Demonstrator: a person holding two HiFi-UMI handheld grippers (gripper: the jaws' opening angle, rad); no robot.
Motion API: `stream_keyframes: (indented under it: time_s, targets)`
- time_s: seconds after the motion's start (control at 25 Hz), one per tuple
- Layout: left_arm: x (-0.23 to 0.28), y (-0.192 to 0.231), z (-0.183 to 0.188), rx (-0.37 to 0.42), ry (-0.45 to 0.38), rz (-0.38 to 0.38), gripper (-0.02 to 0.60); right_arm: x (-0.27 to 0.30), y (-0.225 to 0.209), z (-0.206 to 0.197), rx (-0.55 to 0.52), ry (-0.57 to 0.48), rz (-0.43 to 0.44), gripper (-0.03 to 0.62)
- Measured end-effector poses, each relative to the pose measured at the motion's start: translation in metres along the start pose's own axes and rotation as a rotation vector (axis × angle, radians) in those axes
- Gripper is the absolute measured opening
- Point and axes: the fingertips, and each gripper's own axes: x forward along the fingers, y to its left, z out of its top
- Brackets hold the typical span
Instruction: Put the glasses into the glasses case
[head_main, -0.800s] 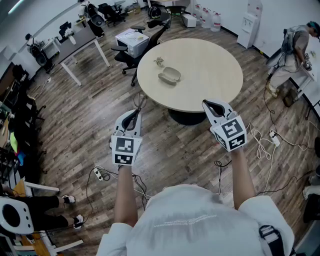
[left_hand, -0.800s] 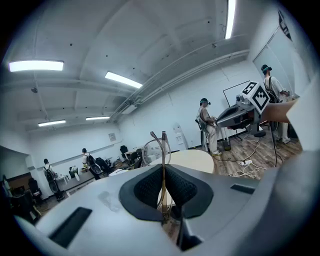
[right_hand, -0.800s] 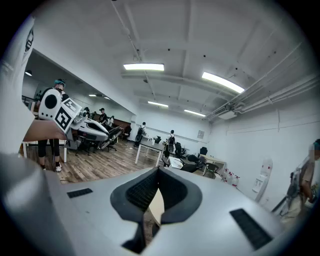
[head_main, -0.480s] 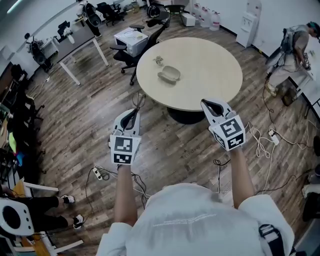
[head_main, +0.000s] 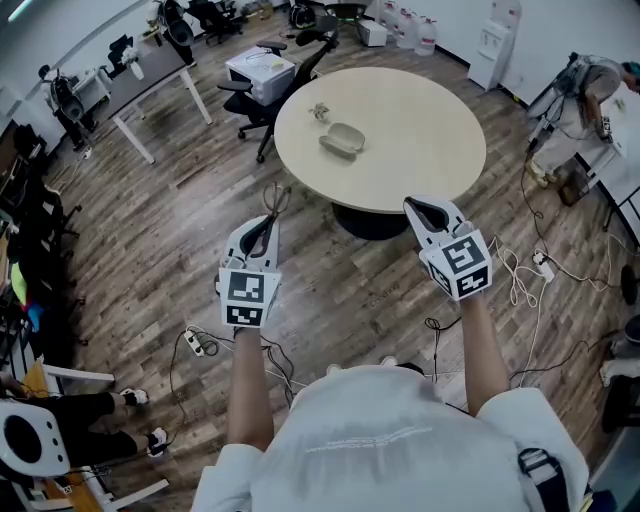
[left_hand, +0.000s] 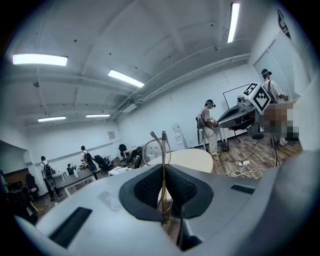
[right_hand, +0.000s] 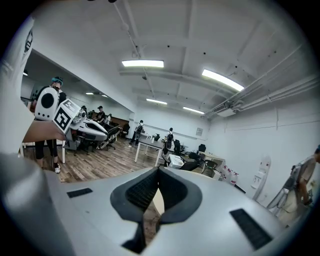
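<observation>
Just short of the round table, both grippers held up at its near rim
Clamping the thin wire glasses in the narrow jaws of the left gripper; right gripper pinched together on nothing. Seeing the glasses case well apart, toward the table's far left edge; open wood floor between grippers

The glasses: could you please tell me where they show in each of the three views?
Head view: the glasses stick out ahead of the left gripper, left of centre.
Left gripper view: dead centre, upright, clamped between the fingers.
Right gripper view: not in it.
Shared landmark: the round table, behind the glasses in the left gripper view; probably the pale sliver between the right gripper's fingers.
</observation>
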Motion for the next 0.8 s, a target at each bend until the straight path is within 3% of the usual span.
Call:
stream_keyframes:
  time_s: [0.44,0.8]
  targets:
    - [-0.023,0.028,-0.033,-0.01,0.004,-0.043,0.021,0.006,0.044,0.003,-0.005,0.048,-0.049,0.0]
    - [0.005,0.035,-0.042,-0.019,0.013,-0.07,0.023,0.027,0.028,-0.005,0.0,0.068,-0.064,0.0]
